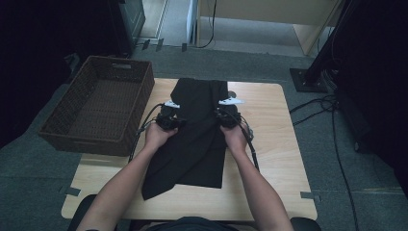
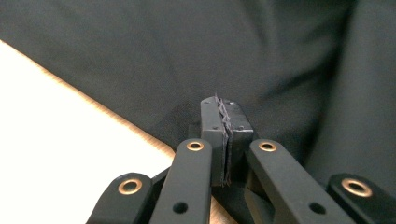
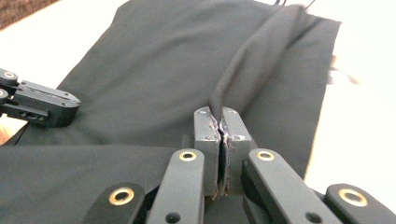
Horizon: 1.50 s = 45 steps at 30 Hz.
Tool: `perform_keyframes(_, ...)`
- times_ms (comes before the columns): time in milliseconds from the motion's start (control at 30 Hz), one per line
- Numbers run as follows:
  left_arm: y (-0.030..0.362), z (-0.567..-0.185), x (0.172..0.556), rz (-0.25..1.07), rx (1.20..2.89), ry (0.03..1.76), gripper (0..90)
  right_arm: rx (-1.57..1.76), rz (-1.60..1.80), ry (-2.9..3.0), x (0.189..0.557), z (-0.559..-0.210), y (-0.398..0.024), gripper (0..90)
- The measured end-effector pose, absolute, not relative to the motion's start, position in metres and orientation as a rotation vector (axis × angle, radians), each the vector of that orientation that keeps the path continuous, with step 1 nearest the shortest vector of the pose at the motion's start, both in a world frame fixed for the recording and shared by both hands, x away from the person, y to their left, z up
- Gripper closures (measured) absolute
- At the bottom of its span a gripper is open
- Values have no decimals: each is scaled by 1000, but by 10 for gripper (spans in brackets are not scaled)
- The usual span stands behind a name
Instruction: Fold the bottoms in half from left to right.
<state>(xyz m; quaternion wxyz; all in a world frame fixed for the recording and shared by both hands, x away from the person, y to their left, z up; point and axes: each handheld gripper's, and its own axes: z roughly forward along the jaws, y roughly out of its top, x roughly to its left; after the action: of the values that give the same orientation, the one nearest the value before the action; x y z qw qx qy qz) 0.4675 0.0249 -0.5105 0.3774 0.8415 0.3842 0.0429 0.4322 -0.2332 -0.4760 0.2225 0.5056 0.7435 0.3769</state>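
On table [image 1: 269, 159], both hands' claws pinching black cloth [image 1: 195, 144]

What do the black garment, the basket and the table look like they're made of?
Garment: thin matte woven fabric, likely; it creases softly, and frayed threads show at the pinched fold.
Basket: dark brown wicker or rattan, by its woven walls.
Table: pale wood or laminate, with visible grain.

black cloth [image 1: 192, 144], brown woven basket [image 1: 96, 103], pale wood table [image 1: 274, 159]
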Motion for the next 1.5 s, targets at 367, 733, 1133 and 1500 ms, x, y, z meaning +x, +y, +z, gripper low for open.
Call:
perform_keyframes(367,23,-512,465,114,2139,965,841,1492,976,2059,409,-507,-275,770)
perform_keyframes(733,13,-510,456,68,2153,901,726,1318,1136,2196,369,-501,-240,694)
perform_keyframes(1133,6,-512,453,22,2166,837,747,1304,1118,2213,367,-513,-233,770)
perform_keyframes(1500,5,-511,452,31,2166,859,759,1282,1106,2243,322,-520,-238,811)
